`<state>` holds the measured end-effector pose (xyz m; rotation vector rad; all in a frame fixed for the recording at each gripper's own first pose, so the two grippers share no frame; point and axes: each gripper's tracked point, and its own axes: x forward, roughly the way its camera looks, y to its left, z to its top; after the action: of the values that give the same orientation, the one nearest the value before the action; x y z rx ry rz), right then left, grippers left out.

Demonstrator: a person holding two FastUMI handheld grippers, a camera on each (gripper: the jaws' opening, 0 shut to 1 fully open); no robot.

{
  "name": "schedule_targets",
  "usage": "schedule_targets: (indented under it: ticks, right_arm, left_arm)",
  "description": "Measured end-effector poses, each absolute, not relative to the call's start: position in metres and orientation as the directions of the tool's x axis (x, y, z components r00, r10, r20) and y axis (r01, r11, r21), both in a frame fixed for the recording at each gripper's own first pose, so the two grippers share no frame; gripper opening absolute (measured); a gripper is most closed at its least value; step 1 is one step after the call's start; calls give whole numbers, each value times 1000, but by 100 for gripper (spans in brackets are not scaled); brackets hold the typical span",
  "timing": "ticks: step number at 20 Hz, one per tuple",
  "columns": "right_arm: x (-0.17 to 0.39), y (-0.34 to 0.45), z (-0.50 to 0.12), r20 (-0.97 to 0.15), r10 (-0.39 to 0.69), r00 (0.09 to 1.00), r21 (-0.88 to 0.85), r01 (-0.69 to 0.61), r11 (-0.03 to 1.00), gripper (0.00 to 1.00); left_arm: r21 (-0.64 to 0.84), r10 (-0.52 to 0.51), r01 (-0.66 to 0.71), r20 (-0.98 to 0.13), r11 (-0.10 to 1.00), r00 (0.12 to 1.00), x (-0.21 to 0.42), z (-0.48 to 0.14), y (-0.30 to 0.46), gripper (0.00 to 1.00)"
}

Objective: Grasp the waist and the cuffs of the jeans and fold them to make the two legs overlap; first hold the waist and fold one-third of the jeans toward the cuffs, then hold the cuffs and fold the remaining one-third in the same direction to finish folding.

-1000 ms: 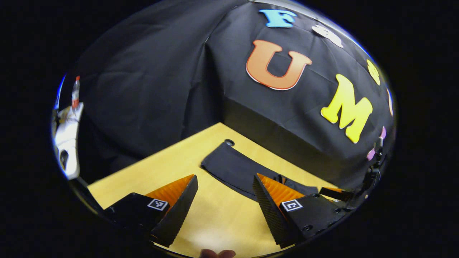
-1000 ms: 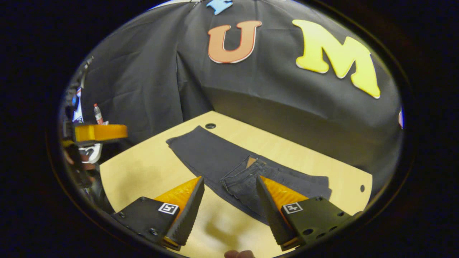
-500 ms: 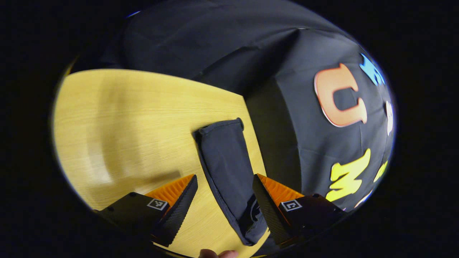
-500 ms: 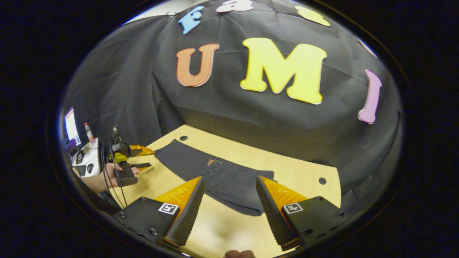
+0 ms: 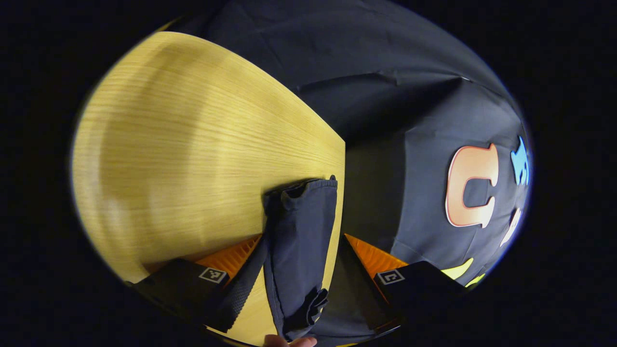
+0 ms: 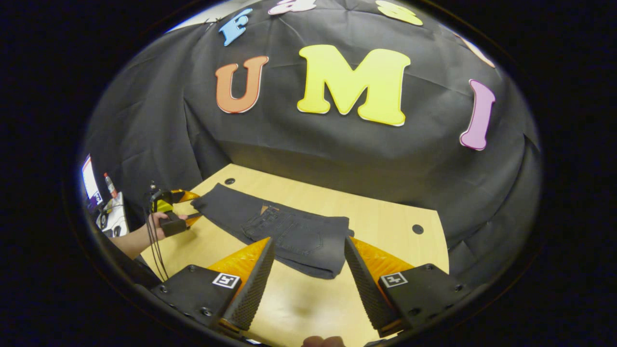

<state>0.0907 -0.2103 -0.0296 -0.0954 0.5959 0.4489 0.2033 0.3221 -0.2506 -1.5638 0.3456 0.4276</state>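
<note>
I read the left tool [image 5: 299, 270] with its fingers spread wide, one on each side of the cuff end of the jeans [image 5: 299, 231]. In the left gripper view the near finger [image 5: 241, 284] lies against the fabric edge at 7 o'clock; the other finger [image 5: 371, 255], at 5 o'clock, stands apart from it over the counter edge. I cannot confirm that both fingers press the fabric. The cuffs [image 5: 308, 185] lie near the centre of this view, at the edge of the counter [image 5: 193, 144].

In the right gripper view I see the right tool [image 6: 306, 279] open wide and holding nothing, above bare counter [image 6: 385, 217], just short of the jeans. The jeans [image 6: 284, 233] lie flat on the counter at 12 o'clock from its fingers, the waist portion [image 6: 299, 241] folded over toward the cuffs. The legs run out toward 10 o'clock, where the left tool [image 6: 185, 209], held in a hand [image 6: 156, 221], meets the cuff end
</note>
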Motion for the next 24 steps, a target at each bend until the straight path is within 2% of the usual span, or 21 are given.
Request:
schedule_targets:
  ticks: [4, 5, 6, 7, 8, 9, 10, 11, 12, 13, 14, 15, 19, 24]
  right_arm:
    - [93, -219, -38, -578, 363, 731, 44, -416, 908, 93]
    - [93, -221, -39, -581, 358, 731, 46, -409, 911, 93]
    - [93, -224, -40, -584, 353, 731, 50, -402, 914, 93]
    - [93, -226, -41, -585, 351, 731, 55, -396, 917, 93]
    - [92, -227, -42, -587, 349, 731, 60, -391, 918, 93]
    - [92, -228, -43, -588, 348, 730, 63, -388, 920, 93]
    - [90, -230, -44, -589, 345, 730, 64, -384, 921, 93]
    - [88, -232, -45, -591, 344, 729, 67, -381, 922, 93]
    - [85, -233, -47, -594, 341, 729, 67, -378, 923, 93]
    - [82, -235, -48, -595, 340, 728, 69, -376, 924, 93]
    - [79, -237, -49, -596, 338, 728, 66, -375, 925, 93]
    - [76, -240, -47, -596, 336, 730, 65, -373, 926, 93]
    - [67, -253, -39, -573, 324, 753, 67, -351, 934, 94]
    - [54, -278, -17, -508, 291, 810, 99, -281, 955, 94]
  left_arm:
    - [-896, 40, -444, -443, 0, 896, 221, -254, 323, 96]
    - [-901, 36, -433, -433, 1, 901, 224, -254, 322, 88]
    - [-902, 33, -432, -431, 11, 902, 226, -256, 320, 85]
    - [-899, 29, -437, -437, 21, 899, 226, -260, 320, 89]
    - [-900, 25, -435, -435, 25, 900, 228, -261, 321, 77]
    - [-901, 20, -432, -432, 27, 902, 230, -262, 322, 69]
    - [-905, 12, -425, -425, 32, 905, 231, -262, 321, 55]
    - [-903, 5, -427, -427, 44, 904, 231, -264, 320, 56]
    - [-901, -2, -430, -431, 58, 902, 230, -268, 319, 52]
    - [-896, 3, -440, -441, 66, 898, 229, -270, 321, 44]
    - [-894, 4, -442, -443, 67, 897, 230, -270, 322, 51]
    - [-901, -1, -428, -429, 67, 903, 231, -264, 322, 17]
    - [-895, 4, -393, -401, 213, 916, 238, -230, 313, 7]
    - [-854, -14, -278, -316, 440, 949, 250, -146, 275, 4]
